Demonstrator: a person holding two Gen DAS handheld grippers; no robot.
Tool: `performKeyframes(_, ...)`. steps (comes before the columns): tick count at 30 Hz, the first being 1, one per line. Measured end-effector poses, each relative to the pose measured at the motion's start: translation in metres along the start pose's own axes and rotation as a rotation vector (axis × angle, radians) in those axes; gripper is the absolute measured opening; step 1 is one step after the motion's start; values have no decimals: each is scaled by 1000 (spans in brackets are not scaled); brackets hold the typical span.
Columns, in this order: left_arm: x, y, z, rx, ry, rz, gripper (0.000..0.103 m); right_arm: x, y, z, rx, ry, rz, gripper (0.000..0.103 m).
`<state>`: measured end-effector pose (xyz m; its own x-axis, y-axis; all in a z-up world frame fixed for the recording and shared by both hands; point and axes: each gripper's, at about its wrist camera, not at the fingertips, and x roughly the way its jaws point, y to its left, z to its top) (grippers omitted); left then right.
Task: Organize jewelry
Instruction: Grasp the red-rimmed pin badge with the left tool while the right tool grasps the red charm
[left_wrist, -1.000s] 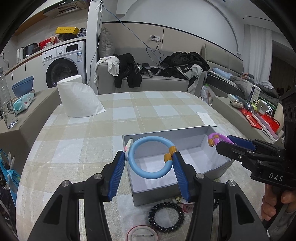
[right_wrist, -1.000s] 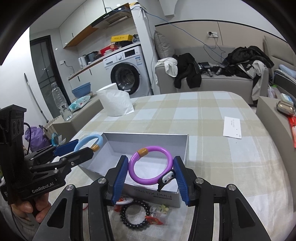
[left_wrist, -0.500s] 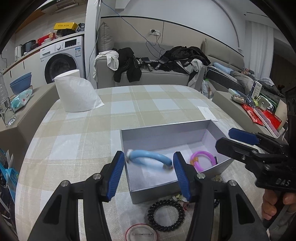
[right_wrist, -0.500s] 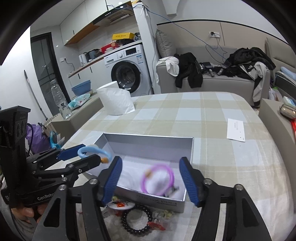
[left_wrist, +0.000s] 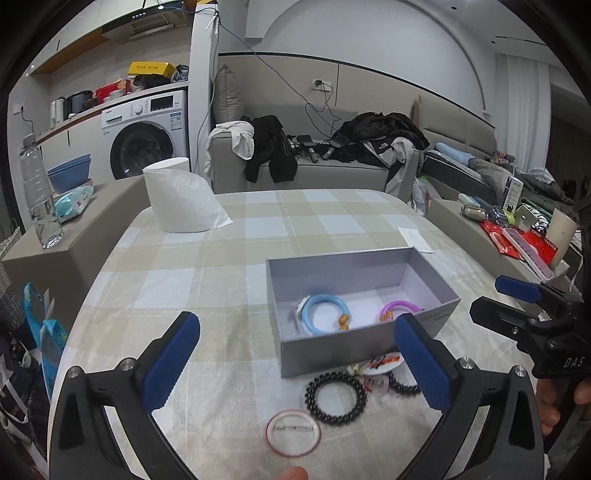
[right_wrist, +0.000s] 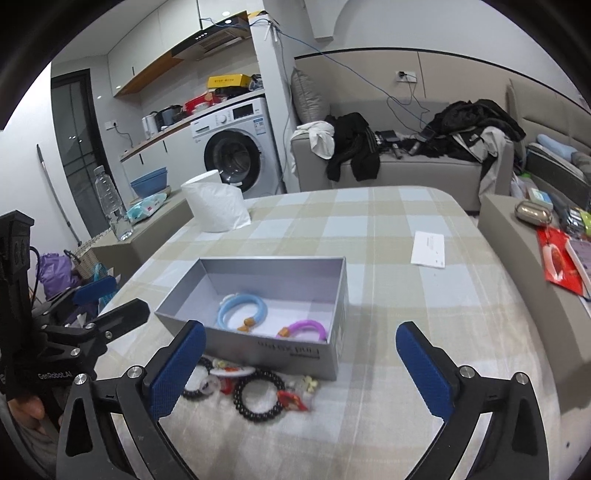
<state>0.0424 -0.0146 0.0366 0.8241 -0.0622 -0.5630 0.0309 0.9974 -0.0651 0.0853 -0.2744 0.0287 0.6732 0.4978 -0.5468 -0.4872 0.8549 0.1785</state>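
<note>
A grey open box (left_wrist: 332, 345) (right_wrist: 273, 354) sits on the checked tablecloth. Inside lie a blue bracelet (left_wrist: 325, 314) (right_wrist: 242, 308) and a purple bracelet (left_wrist: 400, 309) (right_wrist: 304, 329). In front of the box lie a black bead bracelet (left_wrist: 335, 398) (right_wrist: 258, 395), a round clear badge (left_wrist: 293, 432) and small trinkets (right_wrist: 229, 371). My left gripper (left_wrist: 295, 365) (right_wrist: 107, 306) is open and empty, near side of the box. My right gripper (right_wrist: 301, 365) (left_wrist: 506, 295) is open and empty, near the box's front.
A toilet paper roll (left_wrist: 177, 195) (right_wrist: 216, 206) stands at the far left of the table. A white card (right_wrist: 428, 249) lies at the far right. A side bench with a water bottle (left_wrist: 38, 195) is left; a cluttered bench (left_wrist: 517, 236) is right.
Both grippers opened wide and pulled back. The blue and purple bracelets dropped and now rest on the box floor.
</note>
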Motion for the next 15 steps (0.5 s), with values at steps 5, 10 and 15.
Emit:
performKeyframes(5,-2,1,-12,-6,20,4,102,-5,1,-10,3,27,20,103)
performKeyframes(10,-1,6,-21,-14,46,5,102,-8,5,-17,-17,52,26,103)
performKeyframes(15,1,12,-27,-27,68,8,102,-4,6,-25,-33,85,29,103)
